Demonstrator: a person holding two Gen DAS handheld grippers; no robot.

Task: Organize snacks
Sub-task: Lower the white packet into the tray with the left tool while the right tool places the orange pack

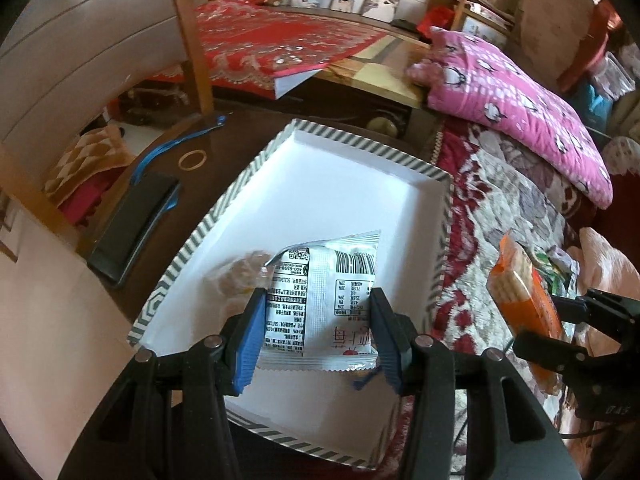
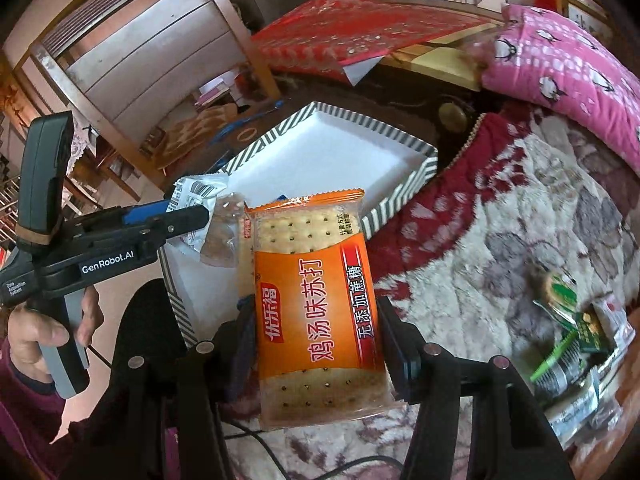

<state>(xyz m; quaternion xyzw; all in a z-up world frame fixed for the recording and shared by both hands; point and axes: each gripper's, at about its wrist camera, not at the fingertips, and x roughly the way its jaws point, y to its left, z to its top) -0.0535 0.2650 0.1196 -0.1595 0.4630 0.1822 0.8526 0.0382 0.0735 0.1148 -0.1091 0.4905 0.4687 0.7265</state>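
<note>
While the left wrist camera is looking down, the left gripper [image 1: 318, 334] is pinching one white snack packet [image 1: 324, 300] between its two blue-padded fingers [image 1: 250, 340], holding it over the white tray [image 1: 328, 184] with the grey-striped rim. One clear-wrapped brown snack [image 1: 240, 274] is lying blurred in the tray just beside the packet. One black phone [image 1: 134, 226] and one rubber band [image 1: 192, 159] are resting on the dark table [image 1: 224, 136] to the tray's left. At the right edge, the right gripper [image 1: 560, 322] is clamping one orange cracker pack [image 1: 524, 292].

Seen from the right wrist camera, the right gripper [image 2: 316, 344] is squeezing that orange cracker pack [image 2: 316, 308] upright above the floral blanket [image 2: 500, 220], its top overlapping the tray's [image 2: 400, 144] near edge. One hand [image 2: 44, 328] is gripping the left gripper's [image 2: 196, 210] handle. Several loose snack packets [image 2: 576, 344], too jumbled to count, are lying on the blanket at right.
</note>
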